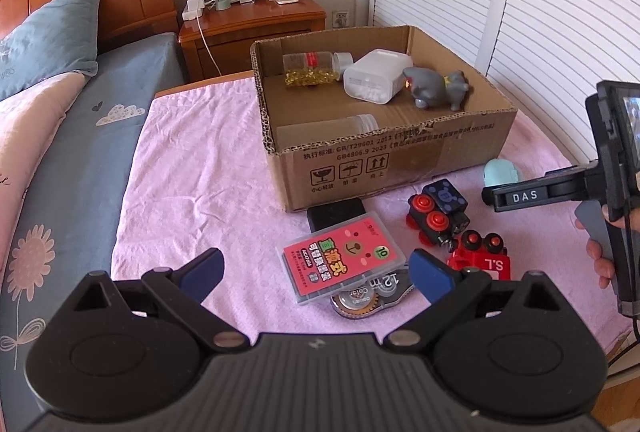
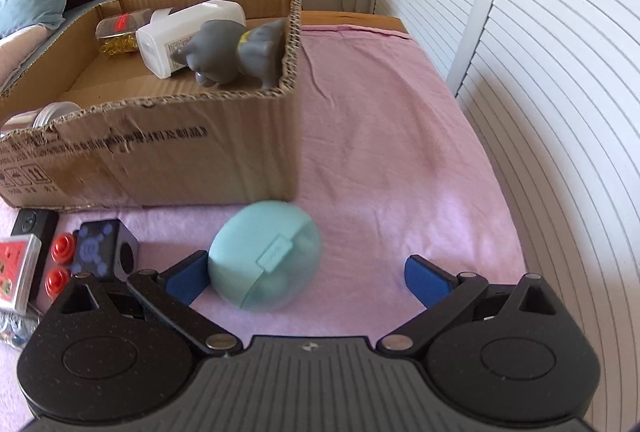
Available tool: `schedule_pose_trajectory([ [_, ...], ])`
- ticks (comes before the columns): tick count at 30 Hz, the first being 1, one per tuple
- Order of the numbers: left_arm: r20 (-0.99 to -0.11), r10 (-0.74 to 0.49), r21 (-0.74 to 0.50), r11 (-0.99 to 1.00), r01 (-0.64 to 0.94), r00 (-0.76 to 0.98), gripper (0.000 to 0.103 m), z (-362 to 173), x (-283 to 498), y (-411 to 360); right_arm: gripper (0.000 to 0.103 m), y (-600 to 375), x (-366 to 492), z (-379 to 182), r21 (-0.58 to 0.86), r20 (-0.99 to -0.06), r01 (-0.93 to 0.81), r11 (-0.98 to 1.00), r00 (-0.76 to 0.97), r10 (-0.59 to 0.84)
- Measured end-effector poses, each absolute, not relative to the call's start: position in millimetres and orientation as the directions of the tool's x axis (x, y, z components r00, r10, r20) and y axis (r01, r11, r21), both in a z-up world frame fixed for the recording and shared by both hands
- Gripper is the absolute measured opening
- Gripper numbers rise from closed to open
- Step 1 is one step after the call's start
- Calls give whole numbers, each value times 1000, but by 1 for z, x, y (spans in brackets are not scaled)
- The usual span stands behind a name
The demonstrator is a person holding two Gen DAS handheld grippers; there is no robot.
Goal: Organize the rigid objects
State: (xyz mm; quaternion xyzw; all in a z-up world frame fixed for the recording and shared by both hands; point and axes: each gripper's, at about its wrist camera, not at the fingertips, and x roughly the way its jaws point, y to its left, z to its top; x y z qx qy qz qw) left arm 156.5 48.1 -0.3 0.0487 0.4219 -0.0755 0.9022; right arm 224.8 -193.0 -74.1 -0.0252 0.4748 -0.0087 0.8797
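Observation:
A cardboard box [image 1: 400, 168] on the pink cloth holds a capsule bottle [image 1: 310, 66], a white container [image 1: 378, 74], a grey cat figure [image 1: 436, 88] and a clear jar [image 1: 328, 130]. In front of it lie a pink card case [image 1: 342, 258], a correction tape [image 1: 362, 298], a black toy train [image 1: 438, 210], a red toy car [image 1: 480, 256] and a black block [image 1: 336, 214]. My left gripper [image 1: 316, 272] is open above the card case. My right gripper [image 2: 306, 278] is open, with a teal round case [image 2: 264, 256] between its fingers, against the left one.
The box [image 2: 160, 152] stands left of the right gripper. A wooden nightstand [image 1: 256, 28] with a fan and chargers stands behind. A bed with a blue pillow [image 1: 48, 36] lies at left. White louvred doors [image 1: 520, 12] run along the right.

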Motion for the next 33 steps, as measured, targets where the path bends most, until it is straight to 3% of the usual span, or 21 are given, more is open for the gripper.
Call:
schedule_pose_trajectory([
  [21, -803, -78, 26, 986, 166, 591, 99, -15, 168, 46, 103, -196, 227, -77, -54, -803, -15, 998, 595, -34],
  [33, -851, -90, -57, 995, 79, 517, 99, -40, 209, 33, 103, -204, 209, -78, -51, -788, -41, 998, 616, -15],
])
